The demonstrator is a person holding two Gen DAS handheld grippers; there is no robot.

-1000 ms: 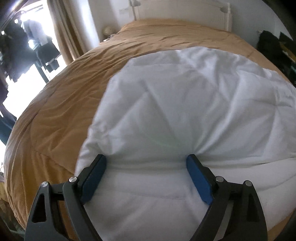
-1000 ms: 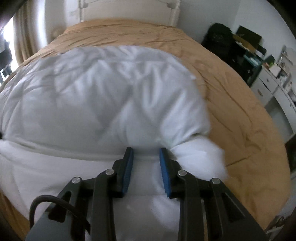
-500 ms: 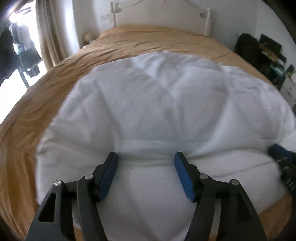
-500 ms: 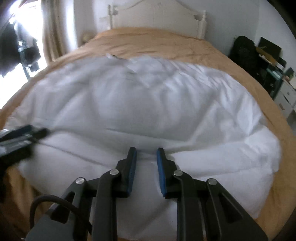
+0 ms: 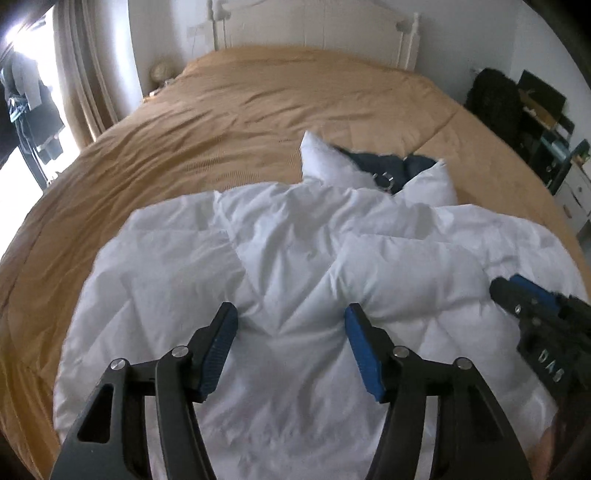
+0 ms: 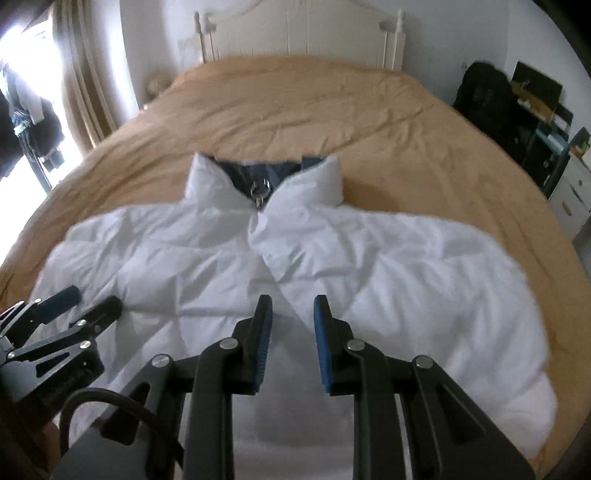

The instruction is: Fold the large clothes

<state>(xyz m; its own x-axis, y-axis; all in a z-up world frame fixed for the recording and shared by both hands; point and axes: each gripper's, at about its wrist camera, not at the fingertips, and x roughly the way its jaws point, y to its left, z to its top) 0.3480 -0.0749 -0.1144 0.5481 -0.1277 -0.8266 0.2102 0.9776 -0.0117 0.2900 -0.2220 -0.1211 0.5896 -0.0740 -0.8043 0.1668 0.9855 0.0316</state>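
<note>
Jacket [image 6: 332, 258] hem hidden by grippers | collar lining blurred | bedspread [image 6: 295, 110] beneath

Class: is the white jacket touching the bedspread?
Touching. The right wrist view shows the jacket lying flat on the bedspread, no gap at its edges.

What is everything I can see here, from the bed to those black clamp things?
puffy jacket: one, white with dark blue collar lining, spread flat on the near half of the bed, collar toward the headboard
metal ring: one, silver, at the collar opening
bedspread: one, tan, covering the bed
headboard: one, white, at the far wall
curtain: one, beige, left by the bright window
black bag: one, right of the bed
shelf clutter: several things, too blurred to name
left hand-held gripper: one, black with blue pads, open above the jacket
right hand-held gripper: one, same colours, narrower gap, nothing gripped
</note>
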